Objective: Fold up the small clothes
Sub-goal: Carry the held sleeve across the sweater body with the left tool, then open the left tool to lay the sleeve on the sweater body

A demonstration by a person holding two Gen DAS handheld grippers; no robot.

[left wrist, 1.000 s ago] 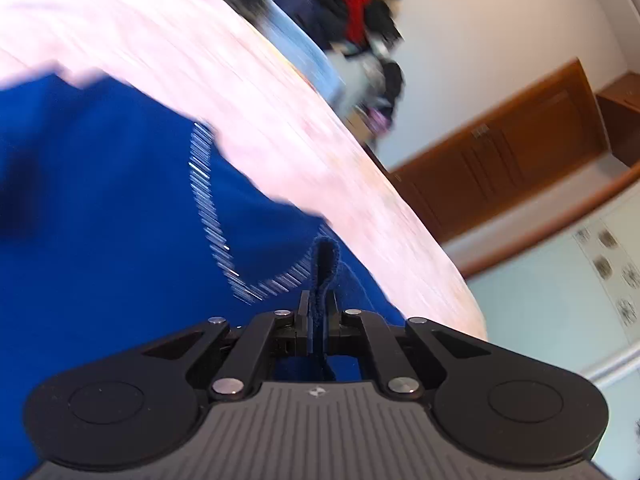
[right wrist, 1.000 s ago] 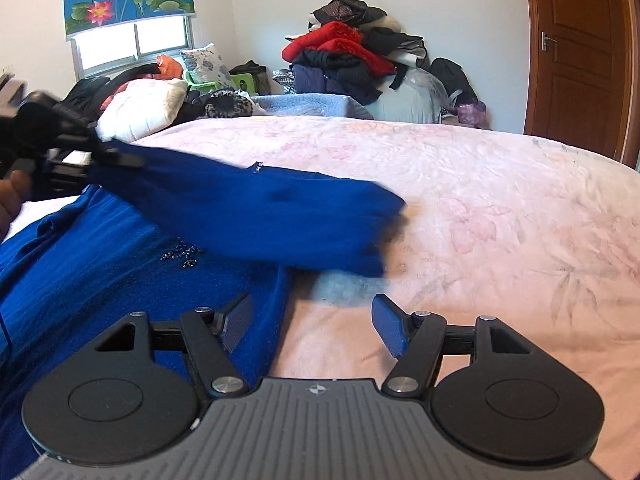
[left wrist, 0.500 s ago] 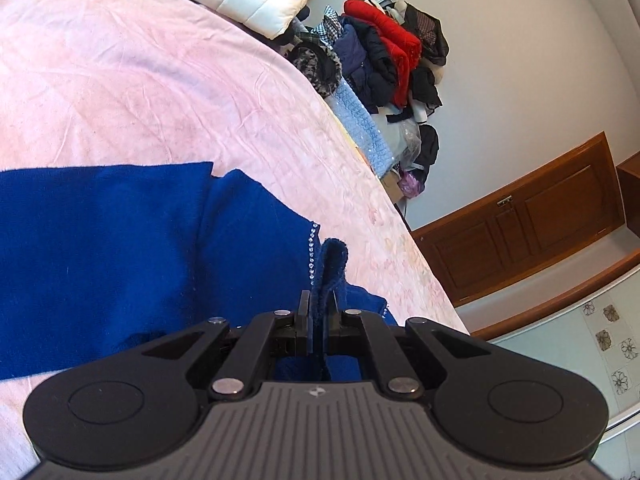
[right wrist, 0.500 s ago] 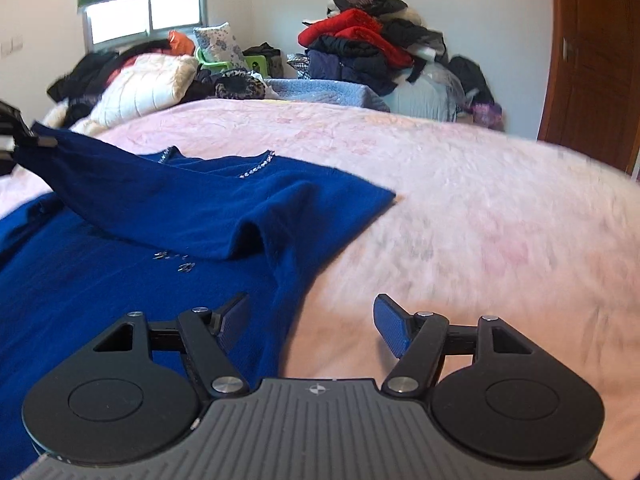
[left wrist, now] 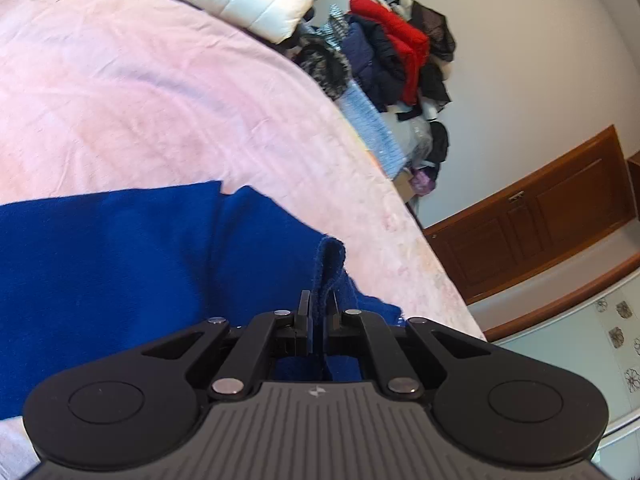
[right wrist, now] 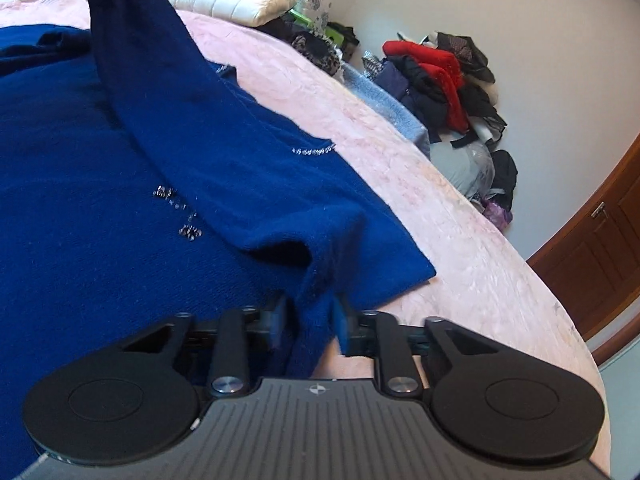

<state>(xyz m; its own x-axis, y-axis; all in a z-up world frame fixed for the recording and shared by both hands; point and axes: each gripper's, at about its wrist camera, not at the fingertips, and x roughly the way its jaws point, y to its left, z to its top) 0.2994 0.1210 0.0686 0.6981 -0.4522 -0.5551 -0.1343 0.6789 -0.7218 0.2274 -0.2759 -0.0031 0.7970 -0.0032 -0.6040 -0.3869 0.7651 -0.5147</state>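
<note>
Blue knit sweater (right wrist: 120, 240) sprawls across the pink bedspread (right wrist: 460, 216), filling the left of both views. Left gripper (left wrist: 319, 320) is clamped on a raised fold; right gripper (right wrist: 310, 322) is closing around an edge — best to lift both evenly, keeping the cloth taut.

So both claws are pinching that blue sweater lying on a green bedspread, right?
Not quite: the bedspread is pink, not green, as the right wrist view shows. The rest holds: the left claw pinches a fold of the blue sweater, and the right claw is closing on its edge.
</note>
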